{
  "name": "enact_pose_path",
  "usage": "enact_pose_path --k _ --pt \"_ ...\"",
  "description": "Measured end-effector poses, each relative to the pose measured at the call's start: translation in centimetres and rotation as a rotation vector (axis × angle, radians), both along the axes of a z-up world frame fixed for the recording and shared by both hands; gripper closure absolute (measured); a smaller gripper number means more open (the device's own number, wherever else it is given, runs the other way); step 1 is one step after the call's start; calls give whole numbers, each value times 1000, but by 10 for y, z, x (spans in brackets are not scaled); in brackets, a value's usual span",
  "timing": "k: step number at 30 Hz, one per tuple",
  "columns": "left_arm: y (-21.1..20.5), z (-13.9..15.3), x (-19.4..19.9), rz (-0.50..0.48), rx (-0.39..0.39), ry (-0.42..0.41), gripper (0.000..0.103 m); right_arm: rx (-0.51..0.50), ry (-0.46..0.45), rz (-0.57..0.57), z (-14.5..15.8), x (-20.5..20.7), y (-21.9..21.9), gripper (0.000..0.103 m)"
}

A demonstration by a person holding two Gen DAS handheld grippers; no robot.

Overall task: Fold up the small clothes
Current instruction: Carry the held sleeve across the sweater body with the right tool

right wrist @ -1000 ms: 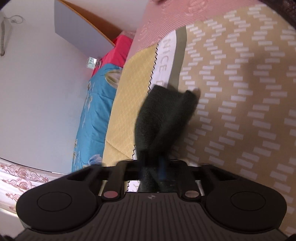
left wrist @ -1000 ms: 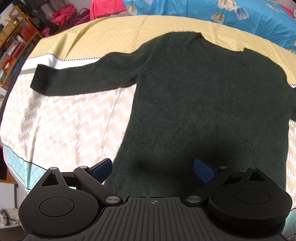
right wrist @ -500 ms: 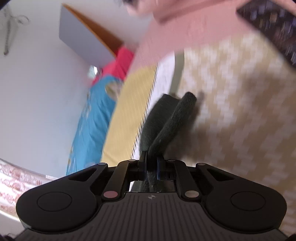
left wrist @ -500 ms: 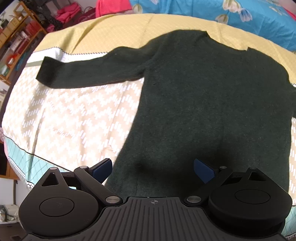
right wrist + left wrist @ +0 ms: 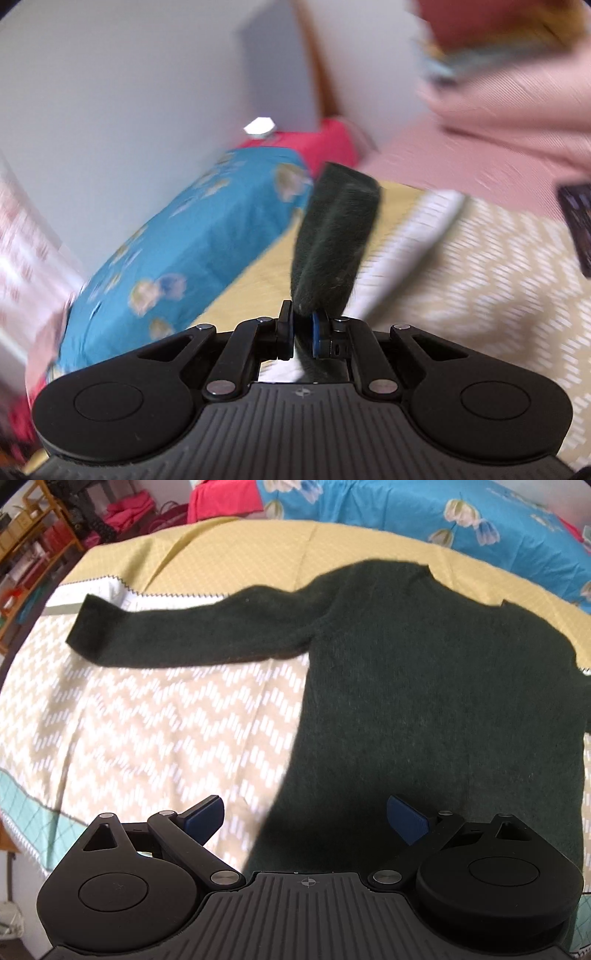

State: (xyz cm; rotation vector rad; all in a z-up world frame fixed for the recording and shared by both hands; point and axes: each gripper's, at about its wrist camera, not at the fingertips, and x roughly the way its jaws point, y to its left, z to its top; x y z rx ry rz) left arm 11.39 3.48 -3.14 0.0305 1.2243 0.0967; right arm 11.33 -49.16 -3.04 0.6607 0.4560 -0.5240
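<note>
- A dark green fuzzy knit sweater (image 5: 424,686) lies flat on the bed, filling the centre and right of the left wrist frame, its neckline toward the upper right.
- One long sleeve (image 5: 177,635) stretches out to the upper left of the frame, its cuff lying over the white band of the cover.
- Under it is a beige bedspread with a white zigzag pattern (image 5: 147,731); a yellow quilted section (image 5: 236,550) runs across the top.
- The left gripper (image 5: 304,814) hangs over the sweater's lower hem at the bottom centre, its jaws spread wide with nothing between them; the blue fingertips (image 5: 205,812) are well apart.
- In the right wrist frame, the right gripper (image 5: 303,326) has its jaws pinched tight on the sweater's other sleeve (image 5: 332,243), which rises up from the jaws through the centre of the frame.
- A blue floral-print quilt (image 5: 192,236) lies at the left of that blurred view.
</note>
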Motion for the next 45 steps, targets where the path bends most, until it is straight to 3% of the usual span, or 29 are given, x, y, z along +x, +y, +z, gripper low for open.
enact_pose_path --k 7,13,15,18,20,22,24,27,32,34,35,36,37,38,41,45 --pt "42 6 -4 -28 16 -53 0 -230 4 316 28 40 148 91" --pt "87 4 -8 -5 35 -64 0 -302 80 547 -1 80 268 91" --pt "102 3 -10 9 34 -61 0 -348 165 651 -20 92 306 86" --pt "118 -3 -9 22 22 -47 0 -420 322 896 -55 84 361 75" --pt "127 -6 -8 30 10 -39 0 -562 372 945 -67 65 384 45" --pt "134 -8 -6 32 0 -37 0 -733 365 950 -71 50 393 29" --pt "138 -10 -4 30 -5 -36 0 -843 377 947 -72 44 388 30" --pt "142 -12 -1 26 -8 -30 0 -910 428 899 -76 58 379 30" --pt "147 -16 -2 16 -5 -17 0 -878 548 796 -98 98 342 33" --pt "149 -18 -3 16 3 -8 0 -837 542 781 -103 105 333 33" --pt "151 -19 -4 18 4 -4 0 -800 524 769 -101 107 329 37" --pt "153 -20 -4 22 3 0 0 -751 520 757 -97 108 326 48" --pt "155 -21 -4 26 2 4 0 -698 510 747 -93 111 322 79" --pt "157 -22 -4 30 0 6 0 -669 502 722 -89 114 319 87" --pt "160 -22 -2 40 -7 6 0 -676 429 669 -77 122 319 89" --pt "160 -20 2 47 -17 -5 0 -689 309 693 -47 124 342 89"
